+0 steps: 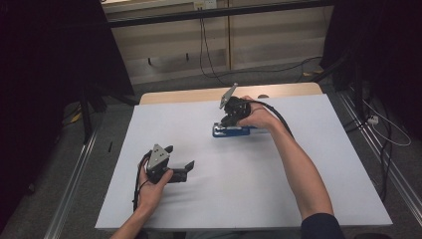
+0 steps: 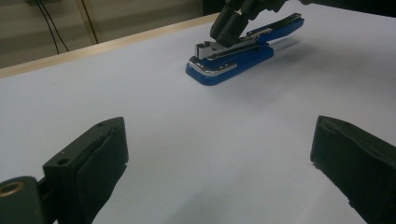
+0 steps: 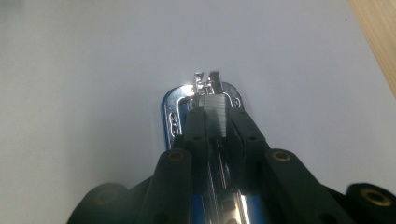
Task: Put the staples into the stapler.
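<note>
Our right claw [image 3: 218,122] is clenched on the staple strip [image 3: 215,112] in the open blue stapler [image 2: 229,58], which lies toward the far middle of the white surface [image 1: 278,189]; our left claw [image 1: 180,160] rests released near the front left, well apart, with bare surface between them; cables [image 1: 205,47] trail on the floor beyond.

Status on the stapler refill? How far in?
Done: blue stapler lies on the table with its top swung open. In hand: right gripper holds a strip of staples over the stapler's magazine. Left gripper rests open, apart from it. Left: seat the strip, release, close the top.
</note>
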A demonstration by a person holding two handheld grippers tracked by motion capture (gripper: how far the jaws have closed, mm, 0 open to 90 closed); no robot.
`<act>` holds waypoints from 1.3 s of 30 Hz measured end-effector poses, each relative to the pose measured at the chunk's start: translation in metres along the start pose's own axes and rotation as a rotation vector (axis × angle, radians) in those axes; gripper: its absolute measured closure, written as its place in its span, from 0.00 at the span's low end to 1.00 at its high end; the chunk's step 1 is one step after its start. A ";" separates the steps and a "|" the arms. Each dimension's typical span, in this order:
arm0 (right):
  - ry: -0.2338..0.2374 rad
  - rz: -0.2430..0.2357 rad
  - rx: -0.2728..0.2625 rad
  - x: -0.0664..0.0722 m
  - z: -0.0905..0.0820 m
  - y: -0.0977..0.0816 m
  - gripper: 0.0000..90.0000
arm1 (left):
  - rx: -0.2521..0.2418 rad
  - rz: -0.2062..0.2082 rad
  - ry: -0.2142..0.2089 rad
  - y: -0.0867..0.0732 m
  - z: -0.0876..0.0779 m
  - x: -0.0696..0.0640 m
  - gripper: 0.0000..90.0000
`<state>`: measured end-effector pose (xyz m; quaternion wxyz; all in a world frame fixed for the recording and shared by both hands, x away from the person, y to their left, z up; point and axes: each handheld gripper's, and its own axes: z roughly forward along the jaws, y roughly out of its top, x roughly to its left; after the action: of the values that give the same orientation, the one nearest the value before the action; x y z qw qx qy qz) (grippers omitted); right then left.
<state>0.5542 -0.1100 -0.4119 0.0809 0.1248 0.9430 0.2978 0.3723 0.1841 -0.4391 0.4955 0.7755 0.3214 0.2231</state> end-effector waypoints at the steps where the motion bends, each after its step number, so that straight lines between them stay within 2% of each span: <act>1: -0.001 0.002 -0.005 0.000 0.000 0.000 0.88 | -0.001 0.000 0.000 0.000 0.000 0.000 0.05; 8: 0.003 0.014 -0.004 0.001 0.003 0.001 0.79 | -0.002 0.000 0.001 0.000 0.000 0.000 0.05; 12: 0.009 0.023 -0.008 -0.001 0.004 0.000 0.80 | 0.000 0.000 0.001 0.000 0.000 0.000 0.05; 21: 0.009 0.005 0.000 -0.002 0.004 0.001 0.85 | 0.002 0.001 -0.003 0.000 0.000 0.000 0.05; 22: 0.009 0.001 -0.002 -0.002 0.003 0.001 0.88 | 0.002 0.001 -0.002 0.000 0.000 0.000 0.05; 23: 0.025 0.004 -0.007 -0.002 0.002 0.002 0.94 | 0.002 0.001 -0.002 0.000 0.000 0.000 0.05; 27: 0.004 -0.004 -0.004 -0.002 0.001 0.004 0.92 | 0.001 -0.004 -0.004 0.000 0.001 -0.001 0.05; 33: 0.001 0.016 -0.006 -0.002 -0.001 0.002 0.89 | 0.005 -0.001 -0.002 0.000 0.001 0.000 0.05; 36: -0.011 0.044 -0.016 -0.001 -0.001 0.000 0.80 | 0.002 -0.004 -0.006 0.000 0.001 -0.001 0.05; 39: -0.024 0.076 -0.038 0.001 -0.002 -0.003 0.77 | 0.005 0.002 -0.003 0.000 0.001 -0.001 0.05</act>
<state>0.5527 -0.1126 -0.4123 0.0833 0.1624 0.9307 0.3169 0.3724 0.1830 -0.4397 0.4940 0.7774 0.3202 0.2216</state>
